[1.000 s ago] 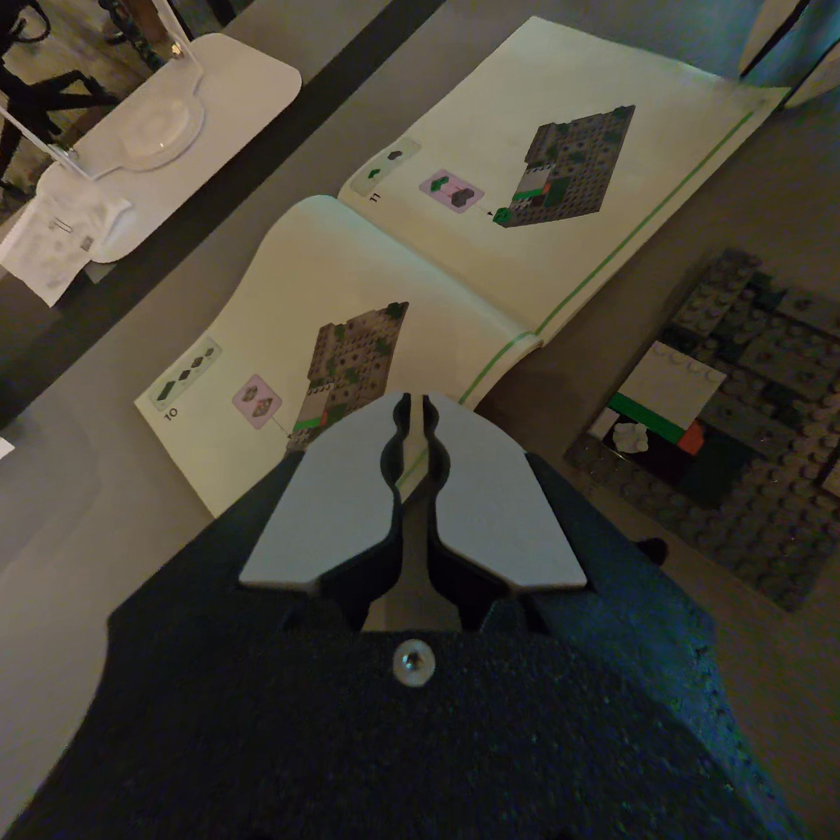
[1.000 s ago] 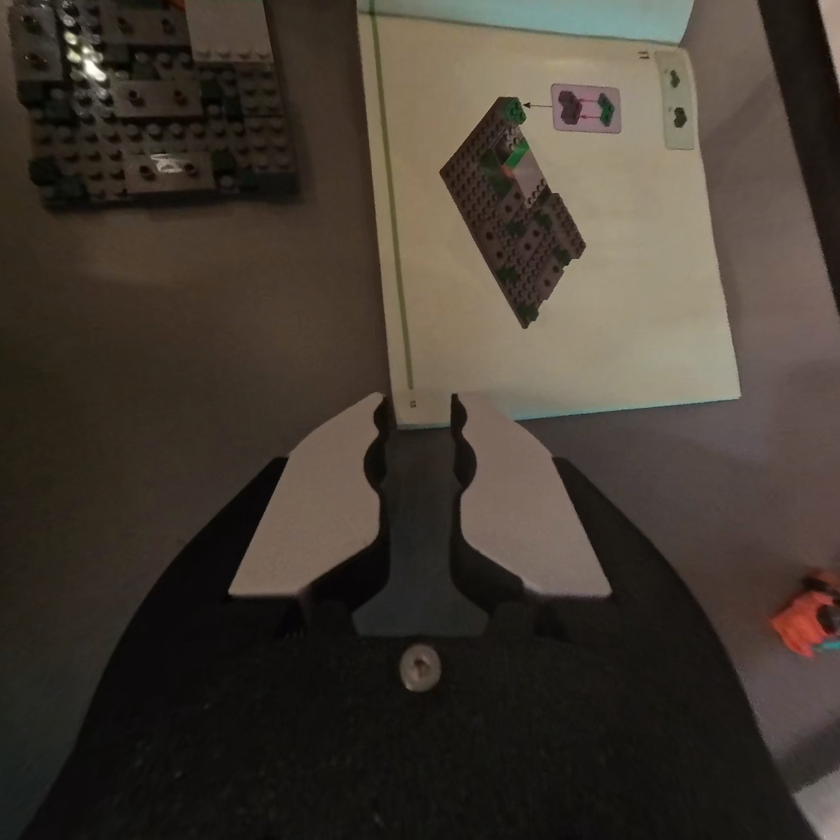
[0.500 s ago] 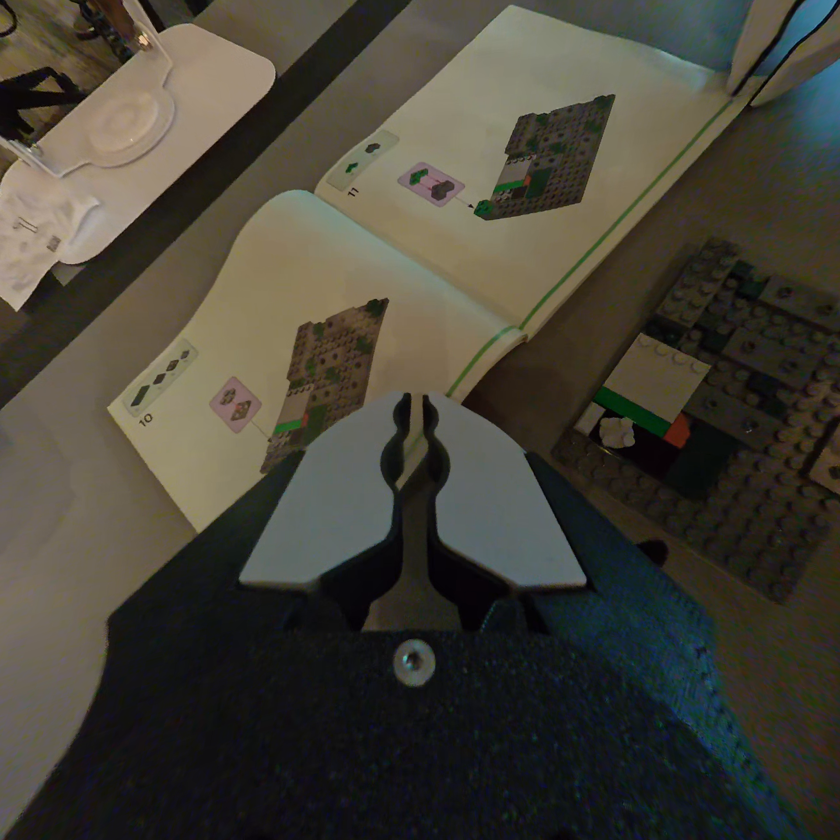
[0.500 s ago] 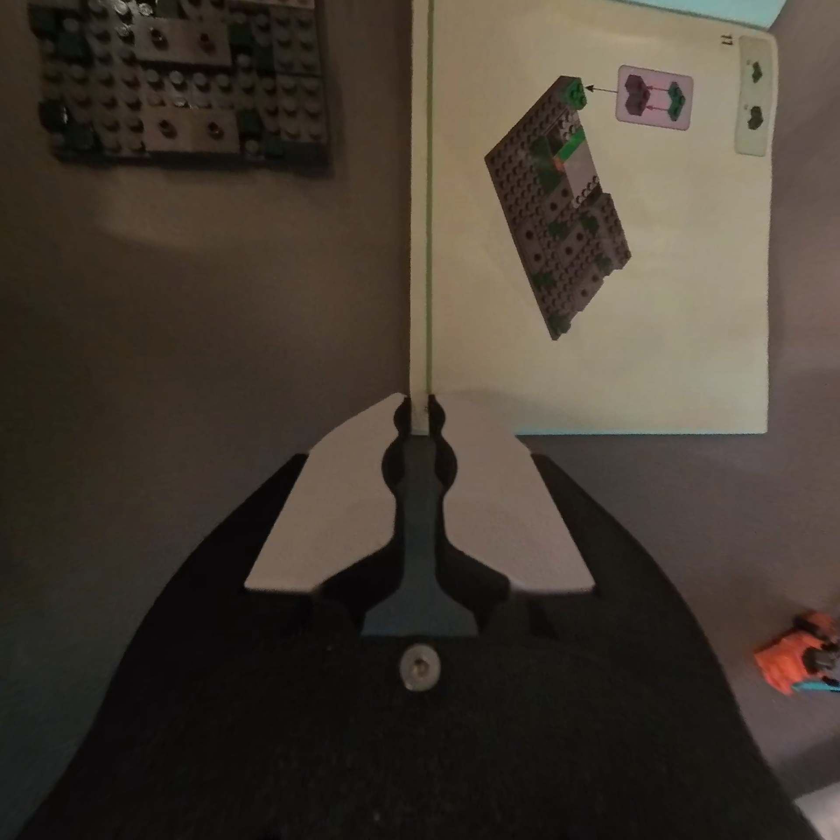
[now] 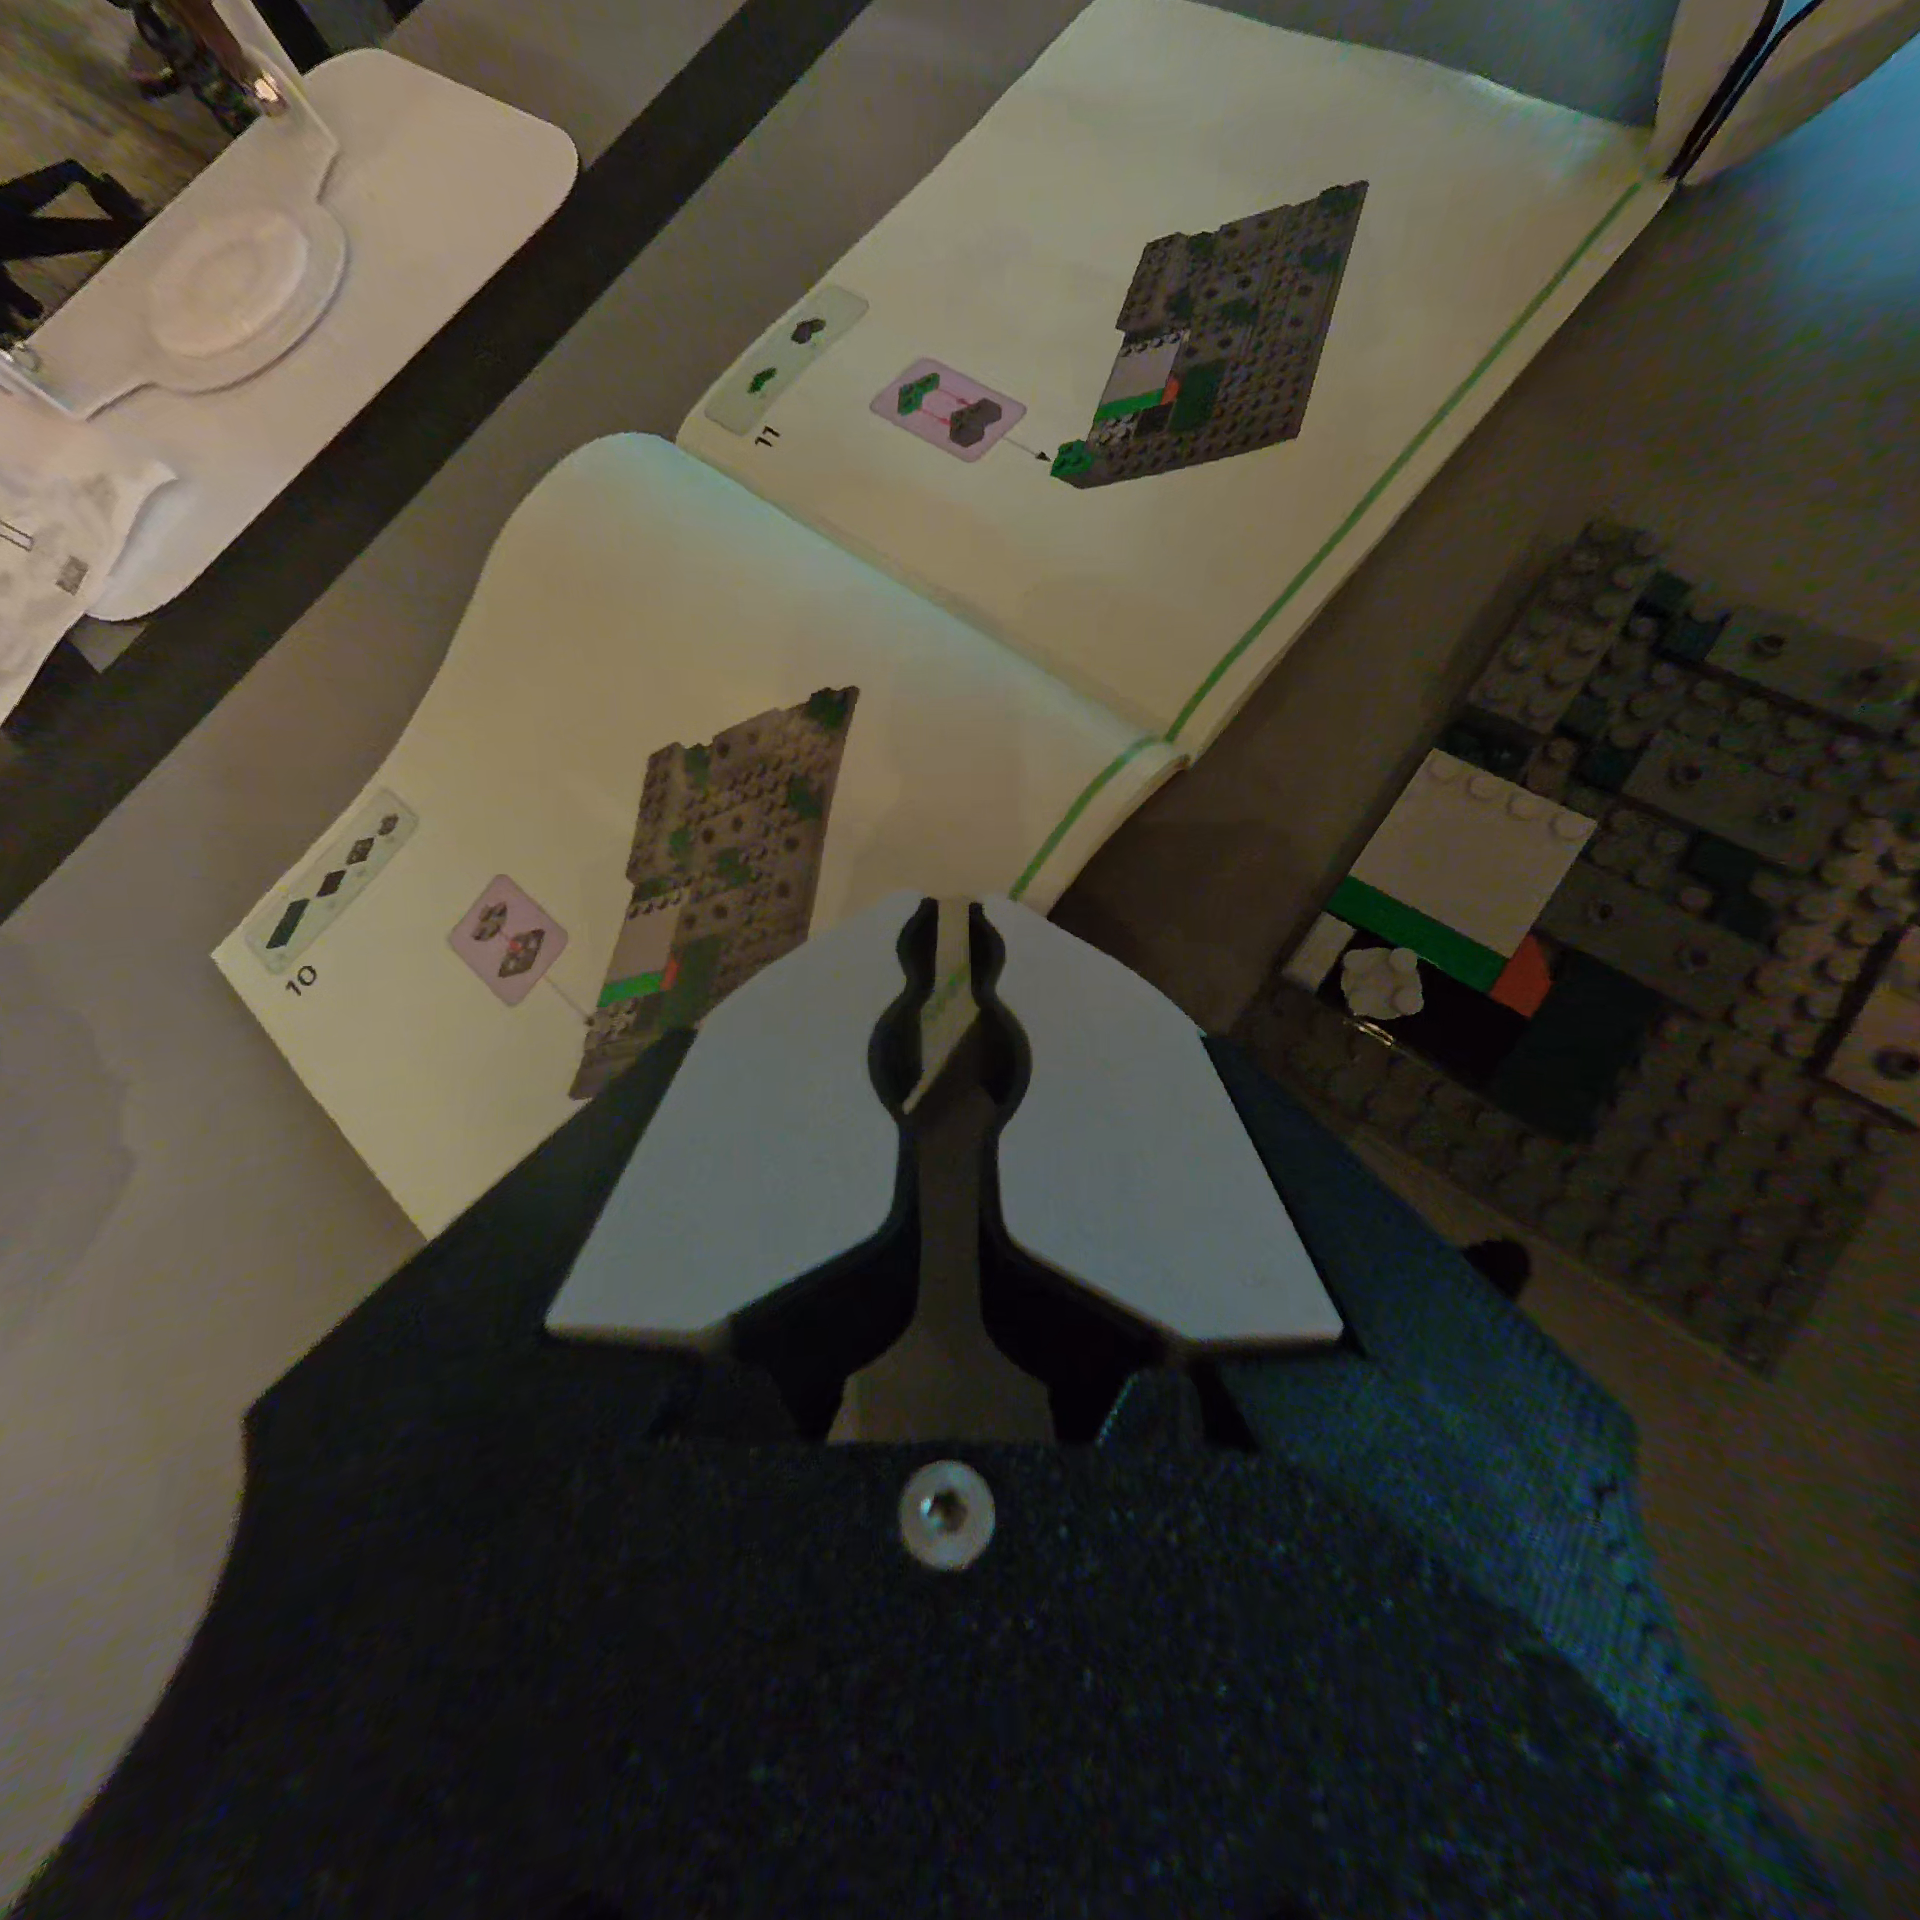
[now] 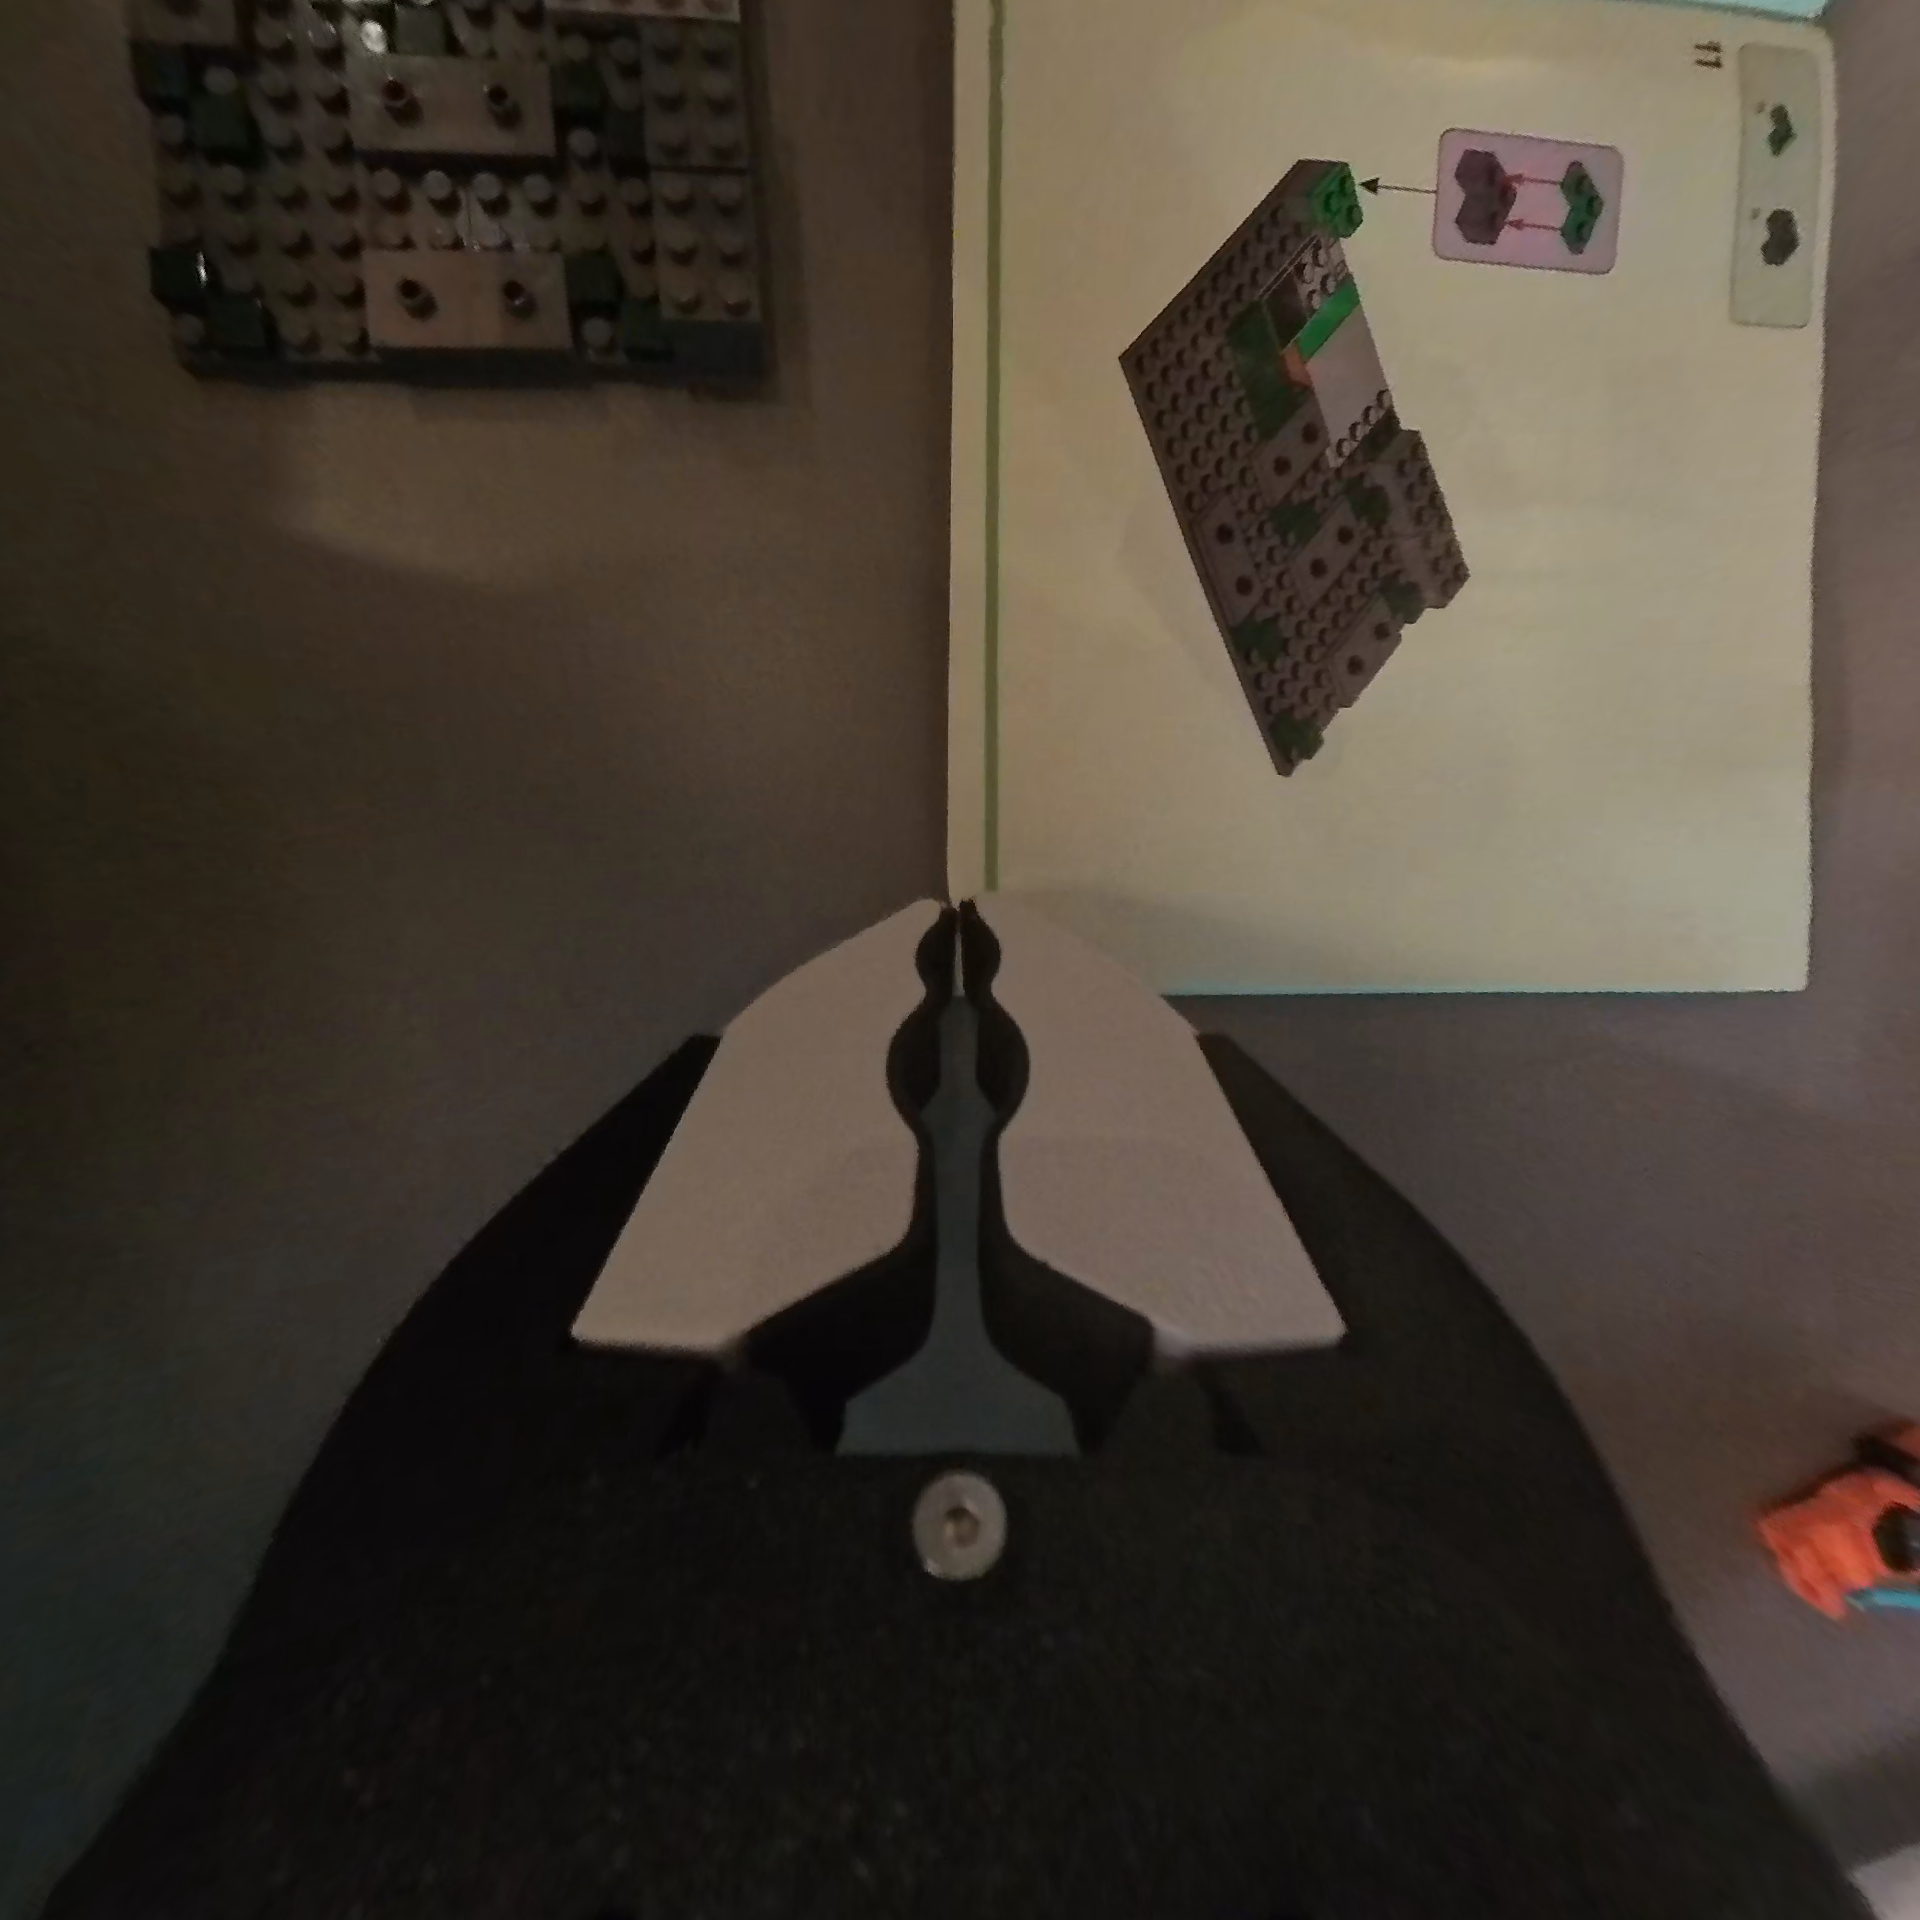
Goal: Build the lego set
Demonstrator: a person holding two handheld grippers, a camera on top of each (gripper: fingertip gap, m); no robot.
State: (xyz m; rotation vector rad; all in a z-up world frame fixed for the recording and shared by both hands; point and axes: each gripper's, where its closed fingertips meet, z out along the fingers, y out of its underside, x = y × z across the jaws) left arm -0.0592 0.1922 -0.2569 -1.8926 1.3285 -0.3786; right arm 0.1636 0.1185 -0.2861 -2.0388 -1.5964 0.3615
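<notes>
Booklet point(image 5: 935, 582) and grey baseplate point(image 5: 1662, 987) lie on dim tabletop point(image 6: 468, 675).

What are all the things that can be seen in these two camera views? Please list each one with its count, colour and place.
lego build: one, grey studded plate with dark green, white, bright green and orange parts; flat on the table, right of the booklet in the left wrist view.
instruction booklet: one, pale yellow-green pages with a green stripe; open on the table.
orange toy piece: one, orange with teal; right edge of the right wrist view, on the table.
table: one, grey-brown.
white tray: one, white, with a clear round part on it; top left of the left wrist view.
crumpled paper: one, white; left edge, beside the tray.
left gripper: one, grey fingers, black body; nearly closed, empty.
right gripper: one, same colours; closed, empty.
</notes>
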